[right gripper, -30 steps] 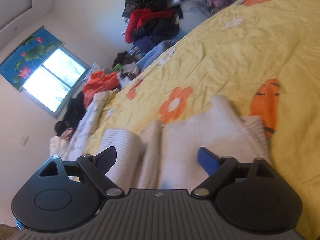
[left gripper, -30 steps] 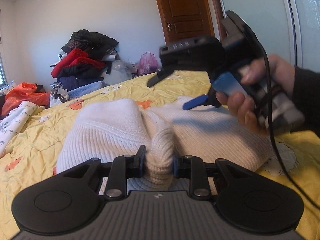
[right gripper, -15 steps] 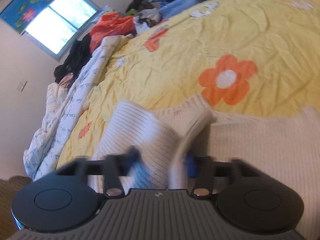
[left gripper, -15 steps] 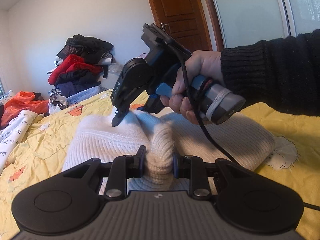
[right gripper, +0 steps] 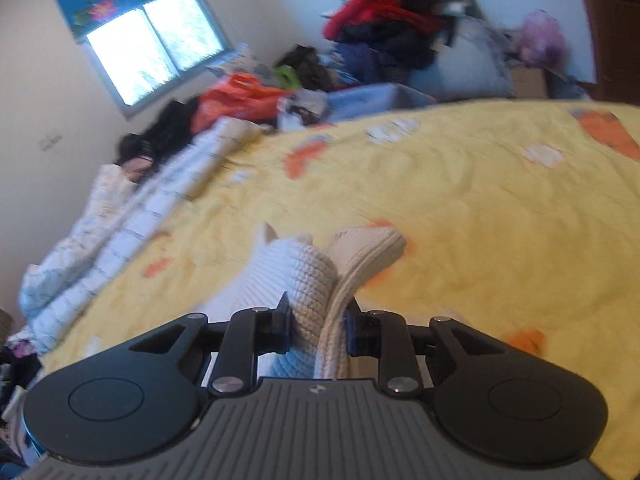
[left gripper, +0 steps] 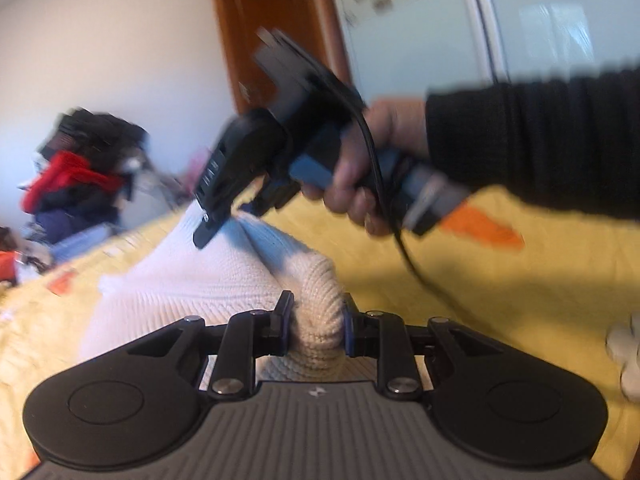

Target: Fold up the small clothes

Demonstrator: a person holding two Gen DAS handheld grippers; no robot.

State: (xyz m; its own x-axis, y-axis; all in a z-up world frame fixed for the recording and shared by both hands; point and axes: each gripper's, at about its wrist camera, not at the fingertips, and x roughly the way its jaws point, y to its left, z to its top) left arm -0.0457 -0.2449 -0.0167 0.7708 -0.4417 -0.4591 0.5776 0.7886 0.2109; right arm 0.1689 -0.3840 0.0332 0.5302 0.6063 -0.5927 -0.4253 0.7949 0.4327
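Observation:
A cream knitted sweater (left gripper: 208, 288) hangs partly lifted above the yellow bed cover (left gripper: 500, 300). My left gripper (left gripper: 316, 320) is shut on a thick rolled fold of it at the near edge. Further back, my right gripper (left gripper: 212, 228), held by a hand (left gripper: 360, 184) in a black sleeve, pinches the sweater's far edge and pulls it up into a ridge. In the right wrist view the right gripper (right gripper: 318, 316) is shut on two bunched layers of the sweater (right gripper: 300, 276), which stick up between its pads above the bed (right gripper: 480, 220).
A heap of red and dark clothes (right gripper: 392, 28) stands beyond the bed's far side. A white printed quilt (right gripper: 132, 232) lies along the left edge under a window (right gripper: 152, 48). A brown door (left gripper: 272, 32) and a glass wardrobe front are behind. The right gripper's cable (left gripper: 420, 272) hangs over the bed.
The right gripper came down open, shut on the sweater's far edge and rose with it. The left gripper shifted sideways with its fold. The sweater no longer lies flat.

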